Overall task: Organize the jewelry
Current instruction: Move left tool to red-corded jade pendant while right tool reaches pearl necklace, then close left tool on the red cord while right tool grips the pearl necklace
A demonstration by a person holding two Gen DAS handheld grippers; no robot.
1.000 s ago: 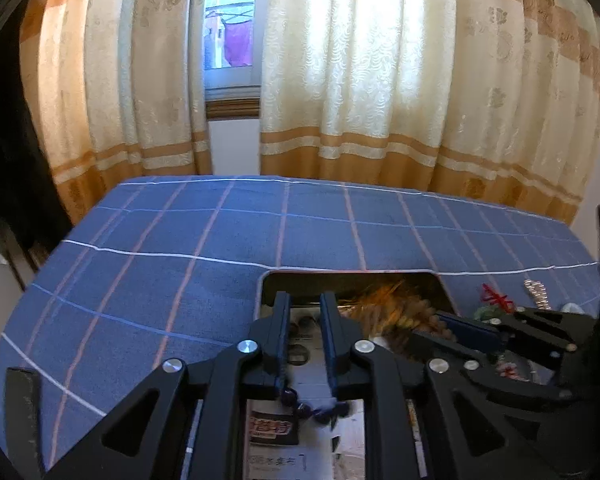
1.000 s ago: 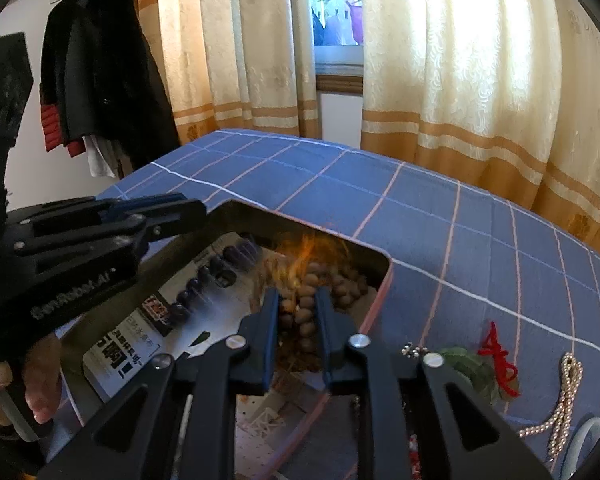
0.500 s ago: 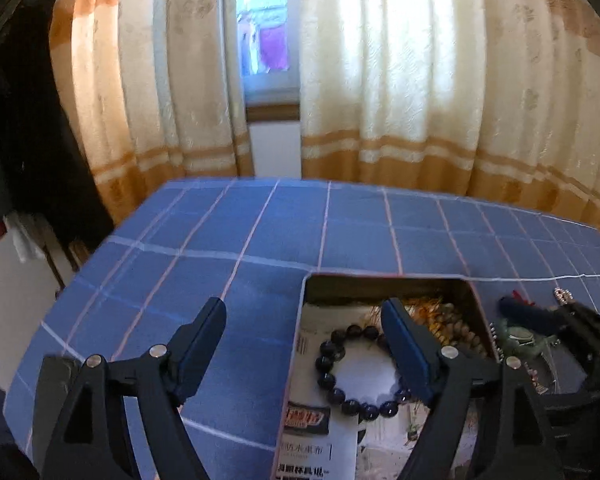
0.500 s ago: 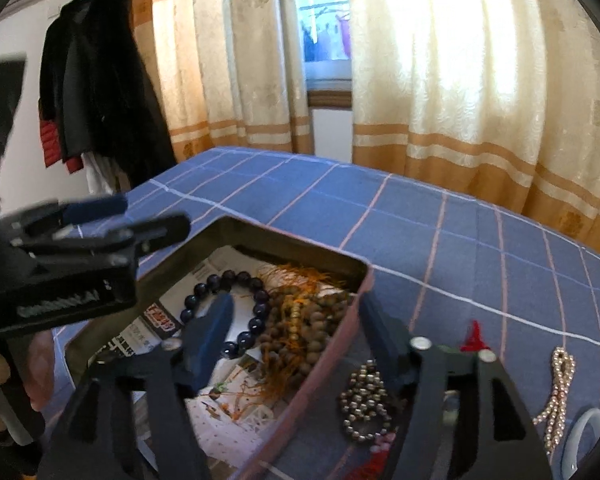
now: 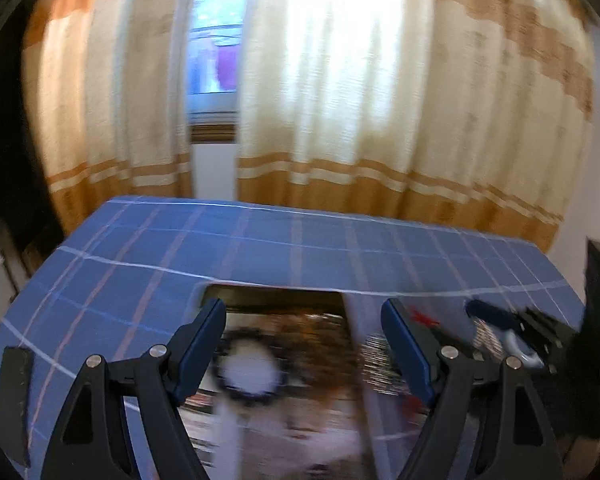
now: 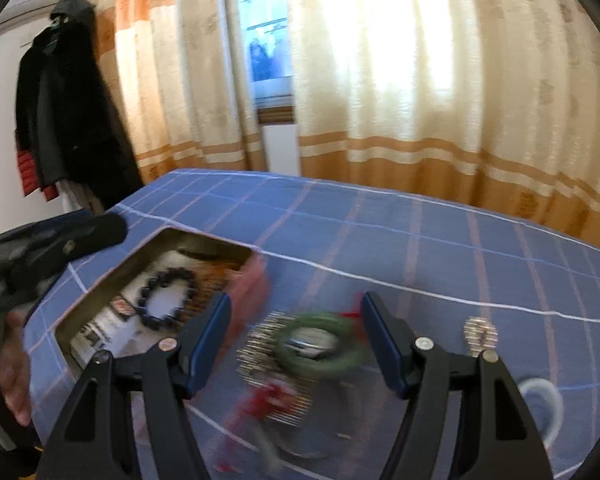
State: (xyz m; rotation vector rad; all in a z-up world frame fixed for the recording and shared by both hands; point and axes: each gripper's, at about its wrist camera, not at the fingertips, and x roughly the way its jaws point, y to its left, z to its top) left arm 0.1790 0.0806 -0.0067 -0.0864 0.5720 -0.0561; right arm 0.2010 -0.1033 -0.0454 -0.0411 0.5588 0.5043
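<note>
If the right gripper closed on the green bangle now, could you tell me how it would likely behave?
The green bangle looks like a rigid ring, so it should keep its shape rather than droop. Its smooth surface may slip between the fingers. It lies flat on the tablecloth, overlapping a blurred beaded strand and red cord, which could drag along.

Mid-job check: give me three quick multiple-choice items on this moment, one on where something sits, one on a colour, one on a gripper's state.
1. The dark bead bracelet lies:
A. in the tin box
B. on the cloth
C. in the right gripper

2. The bangle between the right gripper fingers is:
A. white
B. green
C. black

3. The left gripper is:
A. shut on beads
B. shut, holding nothing
C. open

Answers: 1 A, it rests on the printed paper lining the box. 2 B, a green ring on the blue cloth. 3 C, its fingers stand wide apart.
</note>
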